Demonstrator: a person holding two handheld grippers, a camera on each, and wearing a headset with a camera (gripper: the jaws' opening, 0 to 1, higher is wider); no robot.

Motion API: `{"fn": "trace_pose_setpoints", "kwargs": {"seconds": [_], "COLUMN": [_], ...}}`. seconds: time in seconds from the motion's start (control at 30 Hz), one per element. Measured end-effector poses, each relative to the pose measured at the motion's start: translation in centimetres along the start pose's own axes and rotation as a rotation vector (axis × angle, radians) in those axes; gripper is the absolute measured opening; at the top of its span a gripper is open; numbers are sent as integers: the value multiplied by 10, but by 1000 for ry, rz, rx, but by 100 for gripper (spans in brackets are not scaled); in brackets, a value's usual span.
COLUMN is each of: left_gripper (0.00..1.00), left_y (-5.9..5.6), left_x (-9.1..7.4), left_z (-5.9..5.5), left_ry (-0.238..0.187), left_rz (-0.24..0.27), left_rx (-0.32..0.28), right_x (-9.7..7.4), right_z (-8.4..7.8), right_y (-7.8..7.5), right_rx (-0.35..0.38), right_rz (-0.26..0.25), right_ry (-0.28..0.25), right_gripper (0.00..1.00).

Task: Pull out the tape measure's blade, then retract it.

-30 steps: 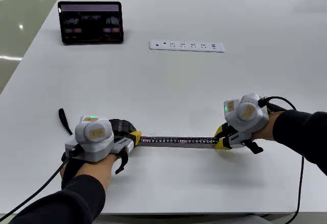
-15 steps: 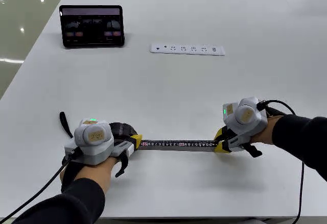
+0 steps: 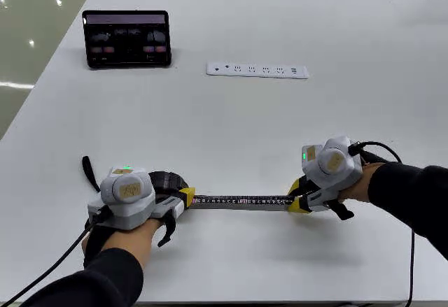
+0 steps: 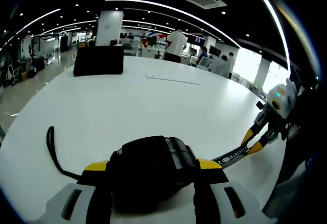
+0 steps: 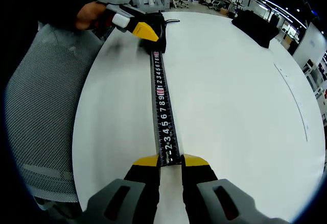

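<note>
The black tape measure case [image 3: 166, 180] lies on the white table near its front left, and my left gripper [image 3: 179, 200] is shut on it. In the left gripper view the case [image 4: 153, 170] sits between the yellow-tipped jaws of the left gripper [image 4: 153, 166], with its black wrist strap [image 4: 50, 147] trailing to the left. The dark blade [image 3: 241, 200] runs flat to the right along the table. My right gripper [image 3: 297, 199] is shut on the blade's end. In the right gripper view the blade [image 5: 162, 101] stretches from the right gripper [image 5: 170, 160] to the case [image 5: 159, 29].
A dark tablet [image 3: 127, 38] stands at the table's far left. A white power strip [image 3: 257, 70] lies beyond the middle. A black cable [image 3: 378, 145] loops from the right gripper. The table's front edge is just under my arms.
My right gripper has moved a little left toward the case, so the exposed blade is slightly shorter. The left gripper stays on the case.
</note>
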State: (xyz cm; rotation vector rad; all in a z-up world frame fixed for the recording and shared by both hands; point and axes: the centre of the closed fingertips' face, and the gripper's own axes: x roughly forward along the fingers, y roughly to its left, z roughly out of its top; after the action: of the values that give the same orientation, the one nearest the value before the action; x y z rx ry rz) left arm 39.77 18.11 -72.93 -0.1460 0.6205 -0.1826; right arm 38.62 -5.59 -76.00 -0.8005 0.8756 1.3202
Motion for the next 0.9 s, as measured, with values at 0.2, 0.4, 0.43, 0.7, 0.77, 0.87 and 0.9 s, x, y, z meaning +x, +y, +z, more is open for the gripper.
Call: {"fn": "trace_pose_setpoints", "kwargs": {"seconds": [0.2,0.4,0.43,0.7,0.77,0.87,0.9], "left_gripper": [60,60,60,60,60,60,60], "left_y": [0,0,0,0,0,-1,-1], "left_x": [0,-1,-1,-1,-1,-1,-1], "left_z": [0,0,0,0,0,0,0], "left_ry": [1,1,1,2,2,2,2], "left_rz": [-7,-10,-10,-11,-11,-11,-11], "left_rx": [-11,-13,-13,-15,-15,-14,-14], "right_x": [5,7,7,8,8,9,9], "right_z": [8,12,12,13,14,16,16], "right_y": [1,0,0,0,0,1,1], "right_rx": [-3,1,1,10,7,10,11], "right_rz": [1,2,2,2,1,0,-1], "right_ry": [-17,-21,-22,-24,-27,-33,-34], "right_gripper": [11,11,11,11,11,11,11]}}
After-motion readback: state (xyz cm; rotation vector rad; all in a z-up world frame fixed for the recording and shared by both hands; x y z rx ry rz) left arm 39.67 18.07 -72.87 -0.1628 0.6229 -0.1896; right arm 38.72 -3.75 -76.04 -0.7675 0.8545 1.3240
